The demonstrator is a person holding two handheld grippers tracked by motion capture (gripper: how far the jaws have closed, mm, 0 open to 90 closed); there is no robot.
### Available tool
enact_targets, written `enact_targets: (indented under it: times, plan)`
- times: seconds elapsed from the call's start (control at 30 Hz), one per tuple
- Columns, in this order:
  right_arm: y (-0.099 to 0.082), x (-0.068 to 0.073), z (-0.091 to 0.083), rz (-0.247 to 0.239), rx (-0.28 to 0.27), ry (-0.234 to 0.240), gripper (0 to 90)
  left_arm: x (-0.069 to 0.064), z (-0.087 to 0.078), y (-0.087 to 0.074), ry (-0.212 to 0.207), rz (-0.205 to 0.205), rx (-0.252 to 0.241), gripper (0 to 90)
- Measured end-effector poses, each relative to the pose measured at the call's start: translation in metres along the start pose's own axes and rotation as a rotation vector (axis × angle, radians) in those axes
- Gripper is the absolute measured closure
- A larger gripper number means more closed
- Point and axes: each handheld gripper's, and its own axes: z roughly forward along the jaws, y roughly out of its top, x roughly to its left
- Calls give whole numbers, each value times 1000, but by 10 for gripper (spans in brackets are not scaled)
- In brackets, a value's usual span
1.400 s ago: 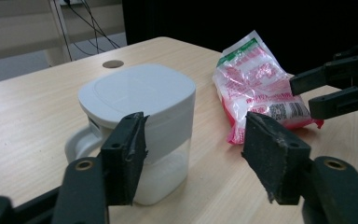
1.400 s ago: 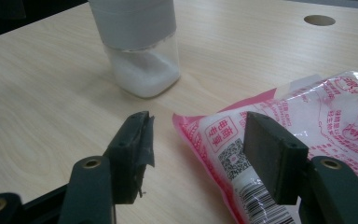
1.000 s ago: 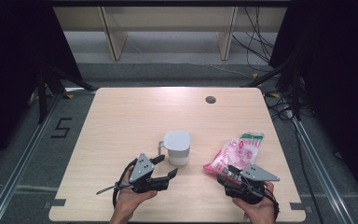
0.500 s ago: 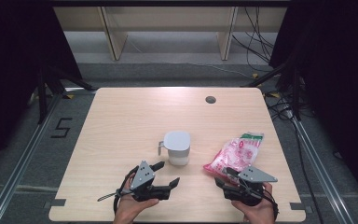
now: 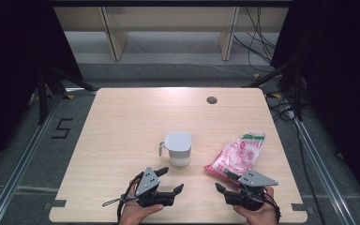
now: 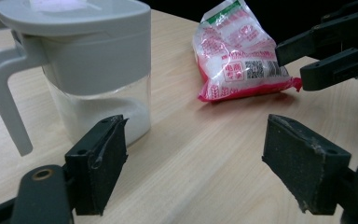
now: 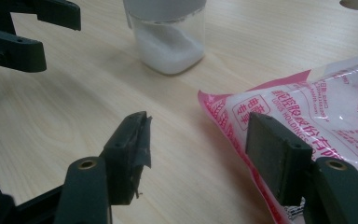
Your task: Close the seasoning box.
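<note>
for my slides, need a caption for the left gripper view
Open left gripper faces a lidded jar of white powder and a pink bag on the table.

We note a grey-lidded clear plastic jug with a side handle [image 5: 178, 148] standing on the pale wooden table [image 5: 122, 122], near its middle. A pink and white printed plastic bag [image 5: 236, 155] lies on the table to the right of the jug, apart from it. The left black two-jaw gripper [image 5: 172, 180] sits just before the jug. The right black two-jaw gripper [image 5: 224, 181] sits before the bag, at its near end. A small round hole [image 5: 211, 100] lies in the table's far right part, well behind both.
</note>
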Motion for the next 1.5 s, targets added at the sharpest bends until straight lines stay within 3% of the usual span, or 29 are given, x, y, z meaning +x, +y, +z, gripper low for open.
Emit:
enact_targets:
  times: [0.17,0.23,0.27,0.4,0.5,0.53,0.57,0.63,0.67,0.7,0.77,1.13,1.33,1.37,1.4,1.43,1.47,1.5]
  plan:
    - [-2,5,-1,23,32,11,394,-4,-3,-6,-3,-7,5,207]
    - [-4,4,-2,-20,33,0,388,-6,-3,-9,-4,-5,5,206]
    - [-5,6,-3,16,53,13,384,-8,-3,-12,-11,-14,0,206]
    - [-9,5,-4,-32,59,27,361,-15,-6,-18,-20,-23,10,205]
    - [-13,8,-5,-21,87,44,359,-19,-3,-23,-21,-24,15,205]
    - [-13,6,-5,-51,95,66,357,-19,-3,-24,-23,-21,24,205]
    - [-14,8,-7,-27,94,41,356,-20,-4,-24,-15,-14,40,205]
    - [-16,8,-7,-47,98,65,354,-21,-4,-24,-20,0,38,205]
    - [-17,8,-7,-37,103,63,354,-23,-3,-24,-29,-27,9,205]
    - [-17,8,-8,-44,116,72,355,-23,-5,-23,-18,-19,27,205]
    - [-19,9,-10,-48,113,40,354,-23,-7,-21,-18,-19,26,205]
    - [-26,11,-15,-44,133,39,348,-27,-12,-20,-17,-26,27,205]
    - [-29,11,-16,-41,146,48,345,-24,-13,-20,-5,5,55,206]
    - [-29,11,-17,-44,145,48,345,-24,-13,-20,-5,5,56,205]
    - [-30,13,-18,-15,156,45,345,-25,-13,-20,-11,-10,45,205]
    - [-30,14,-19,-17,156,34,345,-27,-12,-20,-19,-32,27,205]
    - [-30,11,-18,-56,146,33,345,-27,-12,-20,-19,-31,29,205]
    - [-30,12,-18,-36,151,42,344,-27,-12,-19,-17,-25,36,205]
